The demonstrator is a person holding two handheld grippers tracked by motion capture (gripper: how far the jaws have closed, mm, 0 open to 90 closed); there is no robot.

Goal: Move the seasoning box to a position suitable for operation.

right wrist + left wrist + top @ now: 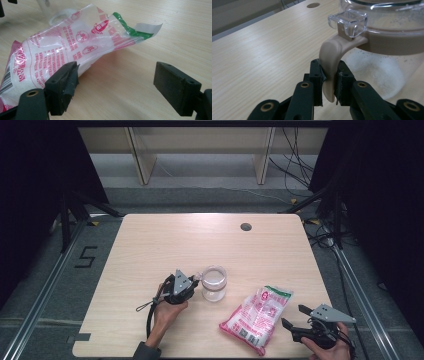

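— What stands around the desk?

— It is pale wood grain with rounded corners, and a round cable hole sits near its far edge, towards the right. Grey floor runs beyond it.

— And further back?

— Light wooden furniture legs rise at the far wall, with black cables trailing down beside the right one. Dark curtains close both sides (very little light reaches there).

— Anything on the floor?

— Metal rails run along both sides, and a black numeral 5 is marked off the desk's left edge.
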